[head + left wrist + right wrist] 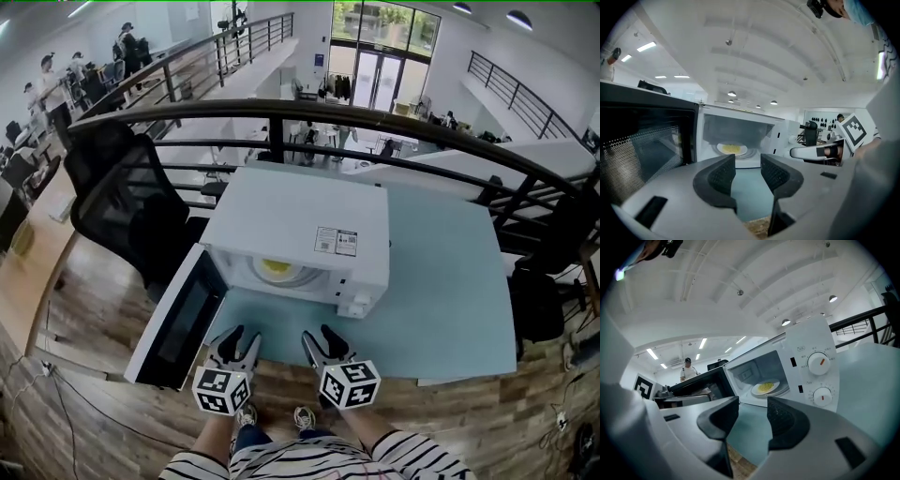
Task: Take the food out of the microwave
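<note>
Microwave (pixel 309 220) sits at the worktop's (pixel 450 291) near left edge with its door (pixel 178 323) wide open. The plate of yellow food (pixel 278 270) is inside. Left gripper (pixel 242 336) and right gripper (pixel 321 337) hover out front, fingers (pixel 723 173) spread, nothing between them. I'd go in low, pinch opposite rims and slide it out flat.

A white microwave (pixel 300 220) is sitting on the pale blue counter (pixel 450 291), its door (pixel 178 323) hanging wide open to the left. Inside, a plate (pixel 277 271) carrying yellow food is lying in the cavity. The left claw (pixel 240 335) and right claw (pixel 320 335) are hovering side by side at the counter's near edge, pointing toward the opening, jaws standing apart with nothing between them. A black chair (pixel 122 206) is standing left of the counter.
</note>
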A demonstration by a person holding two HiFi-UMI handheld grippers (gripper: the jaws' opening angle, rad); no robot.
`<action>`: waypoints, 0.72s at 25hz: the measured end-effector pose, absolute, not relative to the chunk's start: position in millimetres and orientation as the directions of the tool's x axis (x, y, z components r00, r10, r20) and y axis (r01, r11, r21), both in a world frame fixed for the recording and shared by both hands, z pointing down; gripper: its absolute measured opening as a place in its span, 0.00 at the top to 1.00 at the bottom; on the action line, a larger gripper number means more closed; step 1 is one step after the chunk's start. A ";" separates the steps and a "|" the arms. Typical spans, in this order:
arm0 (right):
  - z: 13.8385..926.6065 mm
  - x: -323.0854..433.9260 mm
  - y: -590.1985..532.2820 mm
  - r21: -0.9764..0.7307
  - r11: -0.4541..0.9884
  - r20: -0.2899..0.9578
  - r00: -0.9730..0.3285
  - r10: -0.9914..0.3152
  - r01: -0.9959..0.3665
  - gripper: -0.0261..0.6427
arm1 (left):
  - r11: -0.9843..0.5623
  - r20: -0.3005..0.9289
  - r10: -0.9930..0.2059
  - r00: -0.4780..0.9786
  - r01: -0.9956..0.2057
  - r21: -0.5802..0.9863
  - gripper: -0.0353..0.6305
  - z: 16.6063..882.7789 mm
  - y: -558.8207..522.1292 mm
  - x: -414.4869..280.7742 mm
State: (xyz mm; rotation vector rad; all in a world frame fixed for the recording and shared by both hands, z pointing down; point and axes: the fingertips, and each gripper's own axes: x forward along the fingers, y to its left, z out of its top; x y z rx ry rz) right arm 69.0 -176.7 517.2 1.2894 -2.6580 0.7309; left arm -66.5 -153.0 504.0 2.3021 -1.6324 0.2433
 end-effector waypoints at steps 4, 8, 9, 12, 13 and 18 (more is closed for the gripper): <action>521.6 65.3 -187.5 -0.368 0.476 0.296 -0.586 -0.755 -0.799 0.69 | -0.347 0.316 -0.868 0.383 -0.923 0.166 0.73 511.4 -170.3 -73.2; 522.4 61.5 -194.4 -0.381 0.403 0.298 -0.523 -0.799 -0.832 0.69 | -0.392 0.322 -0.843 0.431 -0.902 0.182 0.73 516.0 -184.5 -80.2; 522.2 60.4 -195.4 -0.385 0.386 0.300 -0.509 -0.807 -0.838 0.69 | -0.401 0.323 -0.837 0.442 -0.897 0.187 0.73 516.4 -187.3 -81.8; 523.5 55.7 -199.4 -0.396 0.346 0.304 -0.477 -0.825 -0.851 0.69 | -0.421 0.327 -0.822 0.466 -0.884 0.201 0.73 520.1 -196.6 -87.6; 524.7 54.4 -201.4 -0.396 0.336 0.305 -0.468 -0.829 -0.854 0.69 | -0.425 0.328 -0.819 0.471 -0.882 0.204 0.73 522.1 -200.4 -89.3; 532.0 50.1 -213.7 -0.391 0.303 0.312 -0.435 -0.845 -0.869 0.69 | -0.440 0.321 -0.809 0.492 -0.870 0.223 0.73 529.7 -220.0 -92.2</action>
